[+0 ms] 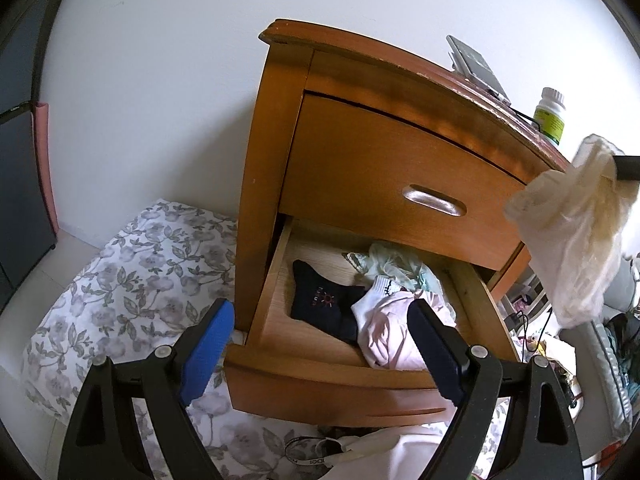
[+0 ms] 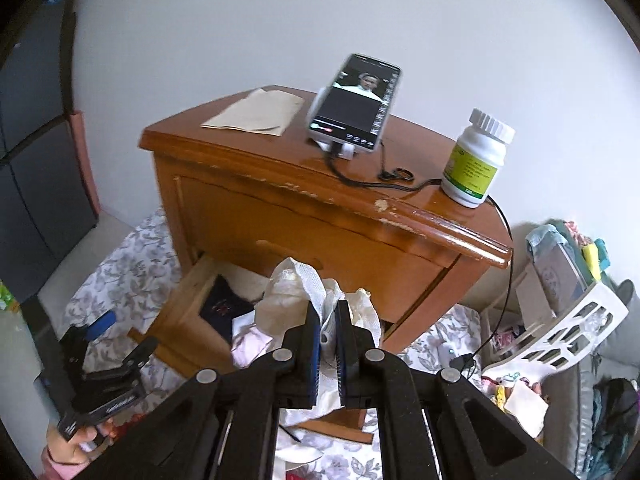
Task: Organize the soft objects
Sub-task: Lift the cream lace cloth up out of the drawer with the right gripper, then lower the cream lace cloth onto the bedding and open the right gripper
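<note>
Right tongs (image 2: 329, 322) clenched on a cream garment (image 2: 288, 304) above the open drawer (image 1: 280, 280); left tongs (image 1: 320, 344) released; socks and clothes inside remain unsorted

my fingers (image 1: 208, 344): blue pads | cloth I hold (image 2: 296, 292): cream-white | sock (image 1: 324, 304): navy | nightstand (image 1: 384, 152): orange-brown wood | bedsheet (image 1: 120, 280): grey floral on white | bottle (image 2: 476, 160): white, green label

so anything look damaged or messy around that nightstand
Yes. The nightstand's top front edge is chipped, pale patches showing through the finish. Its lower drawer stands open with a dark sock and pale clothes lying unfolded. The right gripper is shut on a crumpled white garment.
</note>
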Available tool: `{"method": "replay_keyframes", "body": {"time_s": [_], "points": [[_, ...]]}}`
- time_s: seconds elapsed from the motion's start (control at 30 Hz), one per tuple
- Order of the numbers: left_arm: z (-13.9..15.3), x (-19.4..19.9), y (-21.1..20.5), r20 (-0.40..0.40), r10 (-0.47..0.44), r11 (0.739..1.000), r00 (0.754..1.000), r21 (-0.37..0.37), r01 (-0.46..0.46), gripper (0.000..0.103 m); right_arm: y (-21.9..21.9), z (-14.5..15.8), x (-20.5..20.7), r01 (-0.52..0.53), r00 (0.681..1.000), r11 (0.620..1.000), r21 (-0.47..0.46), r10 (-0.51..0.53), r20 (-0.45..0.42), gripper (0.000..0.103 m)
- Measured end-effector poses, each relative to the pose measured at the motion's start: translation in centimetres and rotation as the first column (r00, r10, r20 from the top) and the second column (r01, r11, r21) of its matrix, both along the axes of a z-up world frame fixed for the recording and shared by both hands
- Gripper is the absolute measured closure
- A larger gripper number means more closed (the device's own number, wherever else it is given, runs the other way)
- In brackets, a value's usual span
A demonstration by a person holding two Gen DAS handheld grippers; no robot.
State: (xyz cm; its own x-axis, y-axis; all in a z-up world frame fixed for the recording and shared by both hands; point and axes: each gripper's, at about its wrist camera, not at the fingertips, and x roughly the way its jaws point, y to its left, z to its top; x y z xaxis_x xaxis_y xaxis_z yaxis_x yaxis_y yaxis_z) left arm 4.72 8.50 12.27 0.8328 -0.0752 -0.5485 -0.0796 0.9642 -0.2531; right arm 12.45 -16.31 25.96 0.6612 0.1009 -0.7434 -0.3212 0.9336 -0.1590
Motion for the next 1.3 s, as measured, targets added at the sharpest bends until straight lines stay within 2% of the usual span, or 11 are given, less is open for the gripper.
{"method": "replay_keyframes", "body": {"time_s": [0.23,0.57,0.77,0.97,1.17,1.3], "points": [[0.0,-0.2,-0.6,-0.005,-0.015,1.000,1.000,0.022,0.016,0.014,0.7,-1.2,-2.7,-0.070,0.997,0.997,0.009,0.070,-0.017,0.096],[-0.2,-0.2,-0.8,-0.021,-0.021,0.999,1.000,0.042,0.022,0.014,1.4,-6.7,-3.9,-0.120,0.984,0.992,0.030,0.123,-0.133,0.096],[-0.4,-0.2,-0.6,-0.028,-0.016,0.999,0.999,0.042,0.017,0.014,1.3,-11.6,-4.4,-0.119,0.967,0.992,0.033,0.123,-0.223,0.096],[-0.8,0.0,-0.5,-0.043,-0.009,0.999,0.999,0.046,0.011,0.014,1.0,-18.2,-5.1,-0.089,0.945,0.995,0.043,0.098,-0.312,0.096],[-1.1,0.1,-0.5,-0.054,-0.007,0.998,0.999,0.054,0.010,0.014,1.0,-25.0,-6.2,-0.046,0.894,0.994,0.103,0.087,-0.439,0.096],[-1.2,0.2,-0.6,-0.062,-0.007,0.998,0.998,0.064,0.011,0.014,0.8,-26.5,-6.9,-0.031,0.881,0.992,0.123,0.086,-0.465,0.096]]}}
